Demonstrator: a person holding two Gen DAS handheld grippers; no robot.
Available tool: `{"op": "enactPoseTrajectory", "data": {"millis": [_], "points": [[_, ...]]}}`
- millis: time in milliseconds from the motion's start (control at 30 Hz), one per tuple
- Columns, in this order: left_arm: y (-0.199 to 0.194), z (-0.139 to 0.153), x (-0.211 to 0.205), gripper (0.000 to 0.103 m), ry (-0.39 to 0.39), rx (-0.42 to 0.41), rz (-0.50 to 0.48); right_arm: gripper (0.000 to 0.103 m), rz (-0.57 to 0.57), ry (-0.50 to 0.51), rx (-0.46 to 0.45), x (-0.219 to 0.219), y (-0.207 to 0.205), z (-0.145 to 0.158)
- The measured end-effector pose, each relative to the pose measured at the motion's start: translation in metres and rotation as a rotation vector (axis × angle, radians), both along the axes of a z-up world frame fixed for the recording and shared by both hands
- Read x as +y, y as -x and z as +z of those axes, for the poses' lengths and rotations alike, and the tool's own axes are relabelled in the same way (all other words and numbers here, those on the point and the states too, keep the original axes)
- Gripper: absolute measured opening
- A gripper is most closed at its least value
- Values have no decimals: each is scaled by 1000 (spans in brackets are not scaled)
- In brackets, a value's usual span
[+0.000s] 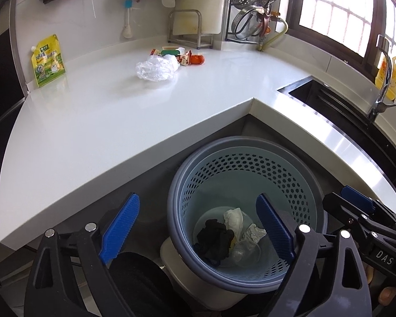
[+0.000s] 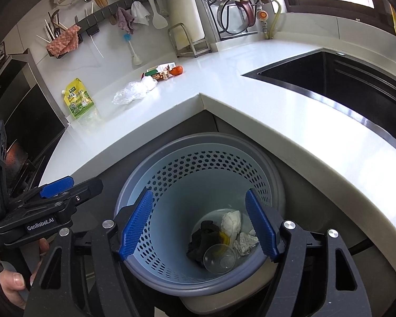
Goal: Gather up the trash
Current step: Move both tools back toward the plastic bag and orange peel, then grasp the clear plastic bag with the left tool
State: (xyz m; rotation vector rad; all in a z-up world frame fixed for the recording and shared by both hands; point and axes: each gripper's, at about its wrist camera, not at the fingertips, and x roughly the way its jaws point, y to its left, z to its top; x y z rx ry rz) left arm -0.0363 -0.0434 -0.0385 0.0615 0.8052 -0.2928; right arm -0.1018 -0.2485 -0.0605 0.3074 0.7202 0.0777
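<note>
A grey-rimmed, light-blue perforated bin (image 1: 240, 142) (image 2: 198, 138) stands on the floor in the counter's inner corner. In it lie a black crumpled piece (image 1: 213, 237) (image 2: 203, 237), white crumpled paper (image 1: 233, 218) (image 2: 231, 223) and a clear plastic cup (image 1: 244, 251) (image 2: 220, 259). My left gripper (image 1: 198, 198) hangs open above the bin's left side, holding nothing. My right gripper (image 2: 199, 195) is open over the bin's mouth, also holding nothing. On the counter lie a clear plastic bag (image 1: 155, 68) (image 2: 130, 92) and, behind it, small wrappers with an orange-red item (image 1: 196, 59) (image 2: 177, 70).
A yellow-green pouch (image 1: 48, 60) (image 2: 78, 99) leans at the counter's left end. A dark sink (image 1: 330, 100) (image 2: 330, 79) with a tap (image 1: 382, 79) and a yellow bottle (image 1: 394, 76) is on the right. A board rack (image 1: 190, 29) stands against the back wall. A hand (image 2: 13, 282) holds the left gripper.
</note>
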Motion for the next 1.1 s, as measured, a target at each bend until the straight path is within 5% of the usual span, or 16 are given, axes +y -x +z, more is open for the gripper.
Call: {"op": "enactPoseTrajectory", "data": {"millis": [500,900,1100], "points": [[-41,42,33,93,43,-77,98,71,34,8,-69,5,-55,41],[-142,57,44,94,47,-123,183,71,82,35,-104,4,-150,59],[-202,47,29,94,33,-74,179,71,88,36,-101,0,-190,58]]}}
